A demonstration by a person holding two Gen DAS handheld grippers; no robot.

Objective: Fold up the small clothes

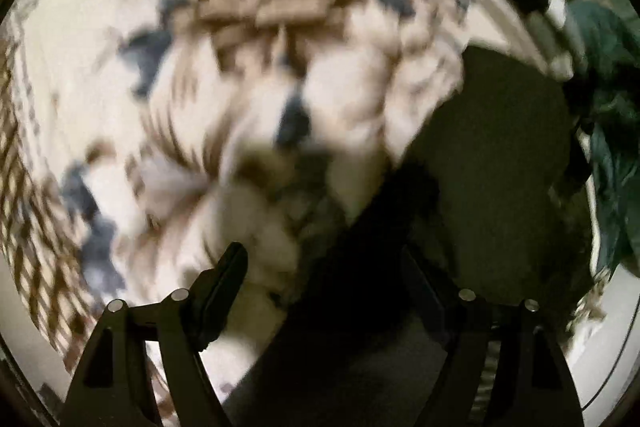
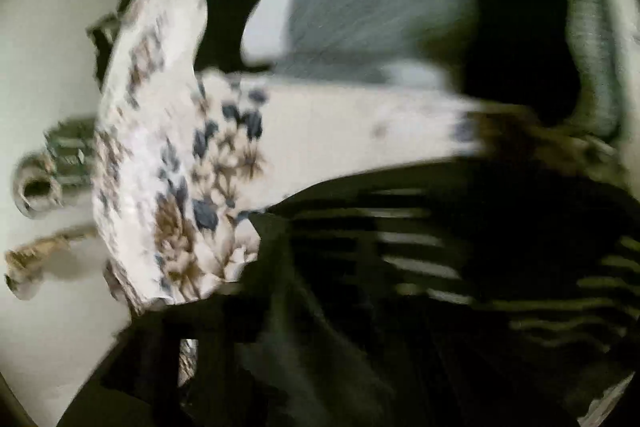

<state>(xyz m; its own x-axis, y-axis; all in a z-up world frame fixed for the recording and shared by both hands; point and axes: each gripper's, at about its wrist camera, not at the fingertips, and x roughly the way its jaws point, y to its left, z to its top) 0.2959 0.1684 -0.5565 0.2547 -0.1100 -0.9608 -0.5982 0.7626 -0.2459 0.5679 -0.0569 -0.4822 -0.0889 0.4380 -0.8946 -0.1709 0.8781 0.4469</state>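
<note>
Between the spread fingers of the left claw (image 1: 324,275), dark cloth (image 1: 480,155) over patterned cloth (image 1: 248,75); right claw's state unclear.

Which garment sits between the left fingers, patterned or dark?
The dark garment: it fills the gap between the left fingers. The white cloth with brown and blue pattern lies beyond and to the left.

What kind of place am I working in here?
Probably a home laundry-folding spot, though both views are blurred. A white cloth patterned in brown and blue is spread out, a dark garment lies over it, and a black-and-white striped piece sits on a plain white surface.
</note>
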